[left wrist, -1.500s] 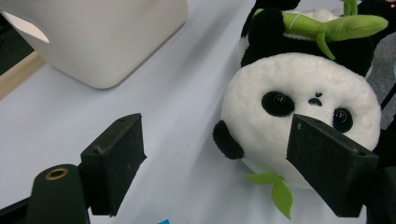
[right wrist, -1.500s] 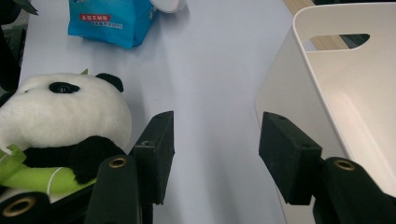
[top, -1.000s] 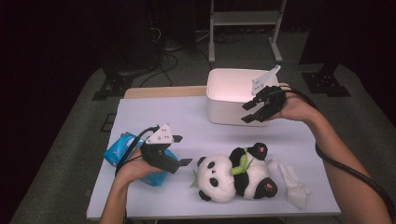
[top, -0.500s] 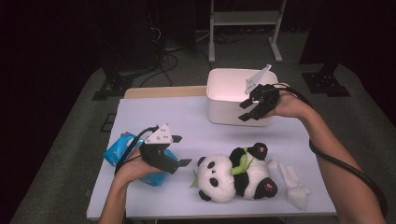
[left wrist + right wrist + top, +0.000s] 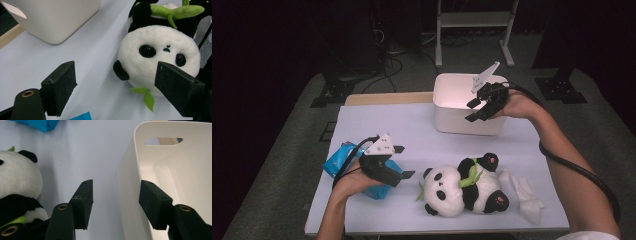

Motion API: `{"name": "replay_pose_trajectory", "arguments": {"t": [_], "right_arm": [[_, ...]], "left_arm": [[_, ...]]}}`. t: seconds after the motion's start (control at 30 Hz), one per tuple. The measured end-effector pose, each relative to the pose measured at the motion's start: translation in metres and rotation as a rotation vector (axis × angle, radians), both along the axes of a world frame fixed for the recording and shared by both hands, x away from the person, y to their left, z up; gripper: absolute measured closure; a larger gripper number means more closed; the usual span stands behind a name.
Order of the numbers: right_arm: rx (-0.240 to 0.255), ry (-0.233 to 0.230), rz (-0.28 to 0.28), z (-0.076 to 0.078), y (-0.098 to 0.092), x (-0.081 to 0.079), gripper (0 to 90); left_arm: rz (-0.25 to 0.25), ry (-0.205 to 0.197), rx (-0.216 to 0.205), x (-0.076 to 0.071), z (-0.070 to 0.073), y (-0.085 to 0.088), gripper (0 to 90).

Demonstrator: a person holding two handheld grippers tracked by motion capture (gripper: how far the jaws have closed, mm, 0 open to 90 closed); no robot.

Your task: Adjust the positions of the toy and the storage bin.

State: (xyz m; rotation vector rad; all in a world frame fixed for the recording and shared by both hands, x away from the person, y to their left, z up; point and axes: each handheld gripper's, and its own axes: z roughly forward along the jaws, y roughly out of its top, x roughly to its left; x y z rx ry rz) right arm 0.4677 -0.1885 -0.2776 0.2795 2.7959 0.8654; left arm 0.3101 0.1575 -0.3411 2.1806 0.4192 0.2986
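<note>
The right gripper (image 5: 476, 111) hung over the front right rim of the white bin (image 5: 452, 120), which stood at the far side of the bench (image 5: 412, 130). In the right gripper view its fingers (image 5: 83, 202) stood wide apart, one on either side of the bin's wall (image 5: 130, 195), with nothing between them but that wall and no contact that could be made out. The bin's inside looked bare where it showed, and a handle slot was cut in its end wall. The left gripper (image 5: 403, 162) sat low over the near left part of the bench, above a blue packet (image 5: 339, 162), with the person's left hand (image 5: 354, 182) around its body. Its fingers (image 5: 60, 87) were also spread wide and held nothing, and they pointed at the head of a stuffed panda (image 5: 464, 187). The panda lay on its side near the front edge, just beside the left gripper, with a green bamboo sprig across its body and a small green leaf under its chin. A crumpled white cloth (image 5: 527, 195) lay touching or just beside the panda's feet.
</note>
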Motion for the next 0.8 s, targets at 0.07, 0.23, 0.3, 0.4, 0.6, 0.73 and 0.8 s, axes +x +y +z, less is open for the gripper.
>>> {"name": "replay_pose_trajectory", "arguments": {"t": [0.07, 0.23, 0.3, 0.4, 0.6, 0.73, 0.8], "right_arm": [[-0.010, 0.003, -0.004, 0.001, 0.001, 0.004, 44.2], [-0.021, -0.002, -0.003, 0.003, 0.003, 0.014, 44.4], [-0.021, 0.005, -0.009, 0.003, 0.003, 0.018, 44.6], [-0.032, 0.013, -0.013, -0.001, 0.003, 0.024, 44.8], [-0.041, 0.030, -0.033, -0.014, 0.003, 0.035, 46.2], [-0.049, 0.035, -0.035, -0.020, 0.005, 0.039, 47.4], [-0.058, 0.039, -0.034, -0.022, 0.006, 0.040, 48.1]], "left_arm": [[0.003, 0.001, 0.000, 0.000, 0.000, 0.000, 16.2], [0.001, 0.002, -0.003, 0.001, 0.000, 0.002, 16.1], [0.003, 0.005, 0.000, 0.002, -0.001, 0.003, 15.9], [0.012, 0.008, 0.005, 0.003, -0.002, 0.004, 13.7], [0.018, 0.008, -0.001, 0.004, -0.003, 0.007, 13.6], [0.021, 0.011, 0.006, 0.004, -0.003, 0.008, 12.2], [0.022, 0.010, 0.009, 0.004, -0.003, 0.008, 12.2]]}}
